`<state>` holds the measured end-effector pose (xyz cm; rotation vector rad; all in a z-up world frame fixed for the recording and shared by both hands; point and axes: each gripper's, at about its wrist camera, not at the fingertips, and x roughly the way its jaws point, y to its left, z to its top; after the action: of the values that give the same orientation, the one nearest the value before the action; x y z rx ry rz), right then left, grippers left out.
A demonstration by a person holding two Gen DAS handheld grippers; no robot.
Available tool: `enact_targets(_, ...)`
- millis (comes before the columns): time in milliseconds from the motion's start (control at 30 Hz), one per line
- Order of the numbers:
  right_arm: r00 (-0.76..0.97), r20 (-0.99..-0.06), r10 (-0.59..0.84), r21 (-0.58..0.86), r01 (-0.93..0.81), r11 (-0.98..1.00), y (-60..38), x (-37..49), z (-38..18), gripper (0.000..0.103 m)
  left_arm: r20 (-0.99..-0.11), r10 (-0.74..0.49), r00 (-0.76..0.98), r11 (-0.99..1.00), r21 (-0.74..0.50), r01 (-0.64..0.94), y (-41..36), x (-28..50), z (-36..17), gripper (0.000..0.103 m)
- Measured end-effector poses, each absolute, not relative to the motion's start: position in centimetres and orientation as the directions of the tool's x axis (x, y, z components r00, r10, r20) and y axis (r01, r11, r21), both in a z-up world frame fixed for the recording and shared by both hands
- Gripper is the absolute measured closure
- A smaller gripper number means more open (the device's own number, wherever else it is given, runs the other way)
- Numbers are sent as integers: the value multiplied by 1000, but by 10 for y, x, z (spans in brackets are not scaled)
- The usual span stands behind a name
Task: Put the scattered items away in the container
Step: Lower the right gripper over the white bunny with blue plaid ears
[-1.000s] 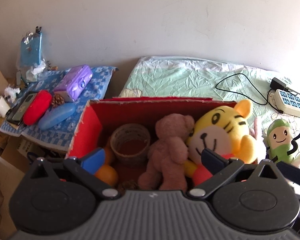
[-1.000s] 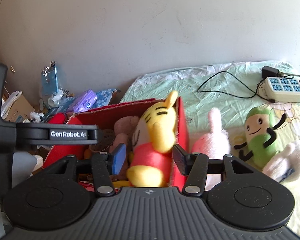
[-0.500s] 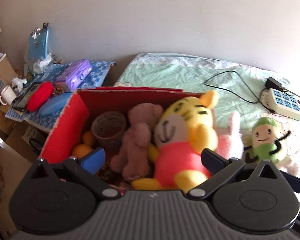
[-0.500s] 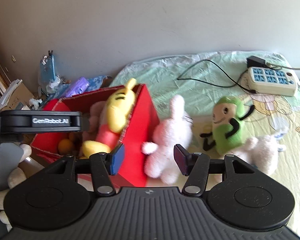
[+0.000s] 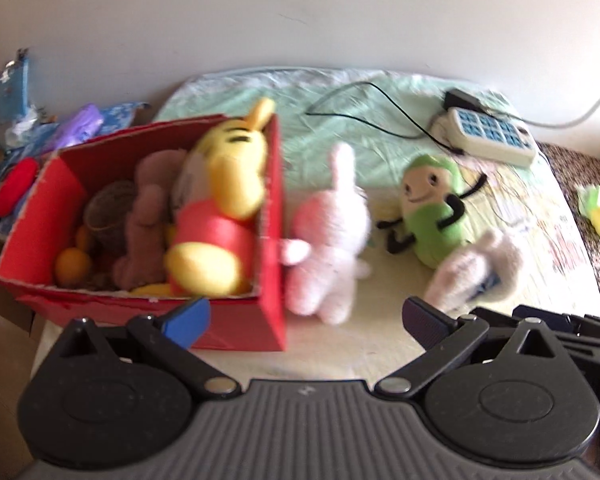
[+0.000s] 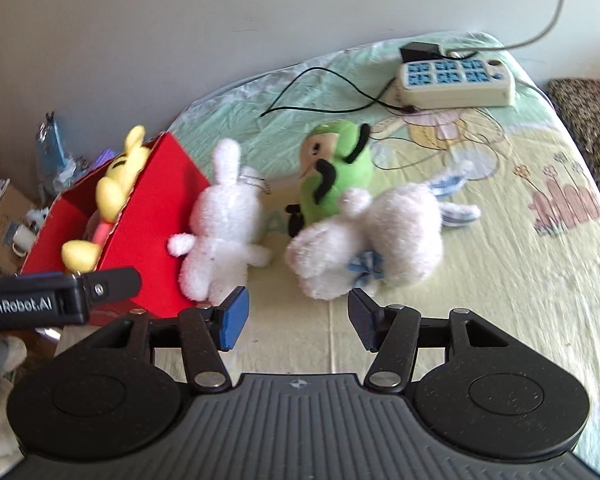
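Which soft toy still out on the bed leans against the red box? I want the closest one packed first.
The white plush rabbit with upright ears: its side touches the red cardboard box. The green plush figure and the fluffy white toy lie farther away.

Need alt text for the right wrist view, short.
Open right gripper hovers empty over a bed, facing a white plush lamb. Left of it, a white bunny leans on a red box holding a yellow tiger; a green plush sits behind.

A red cardboard box (image 5: 268,320) holds a yellow tiger plush (image 5: 228,184); the pale green bedsheet (image 6: 520,280) carries cartoon prints.
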<state>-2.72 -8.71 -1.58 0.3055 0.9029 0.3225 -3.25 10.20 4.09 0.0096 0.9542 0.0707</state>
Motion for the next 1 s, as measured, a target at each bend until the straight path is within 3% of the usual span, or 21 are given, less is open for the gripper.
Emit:
enact_targets(167,597,-709,374,410,-81,908,-107,-26,-18,36,-839,22,544,1000,18,-12,84,-16,33,1)
enact_targets(633,613,-701,364,517,85,852,-174,15,-26,37,-860,-50,508,993,11,115,57,13,10,1)
enact_targets(1000,570,-690,445,565,41,824,-177,50,-22,37,-854,-133,503,982,-45,183,30,34,-2,1)
